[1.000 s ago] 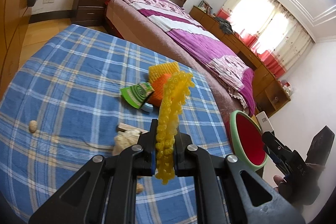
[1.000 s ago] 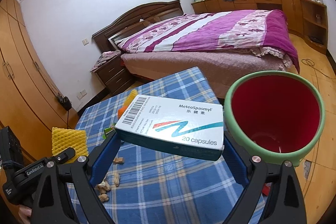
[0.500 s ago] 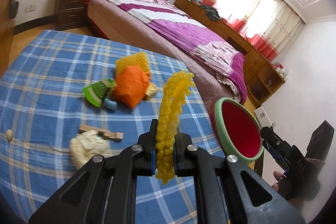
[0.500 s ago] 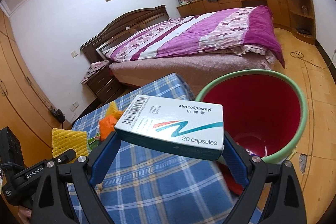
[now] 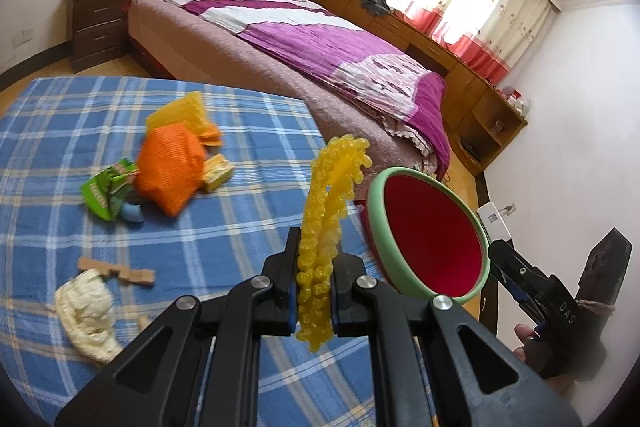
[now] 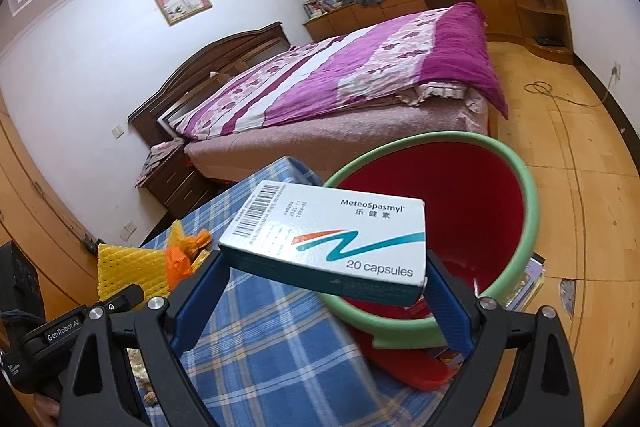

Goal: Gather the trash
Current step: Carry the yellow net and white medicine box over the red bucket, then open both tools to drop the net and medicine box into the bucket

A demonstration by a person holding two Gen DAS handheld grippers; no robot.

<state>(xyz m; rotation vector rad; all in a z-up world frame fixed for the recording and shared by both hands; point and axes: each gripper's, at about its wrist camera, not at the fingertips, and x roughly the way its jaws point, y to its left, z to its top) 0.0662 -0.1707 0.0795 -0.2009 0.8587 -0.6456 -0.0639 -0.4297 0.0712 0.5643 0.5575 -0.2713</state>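
Note:
My left gripper is shut on a strip of yellow foam netting that stands up between its pads. It hovers over the right end of the blue checked table, just left of the red bin with a green rim. My right gripper is shut on a white and teal capsule box, held flat at the near edge of the bin. In the right wrist view the left gripper shows at the lower left with the netting.
On the tablecloth lie an orange foam net, a yellow net, a green wrapper, a crumpled white tissue and small wooden bits. A bed with purple covers stands beyond the table. A red dustpan lies below the bin.
Both grippers have swung toward the bin, each still holding its item. The bin looms larger and nearer in both views; the table trash has slid leftward.

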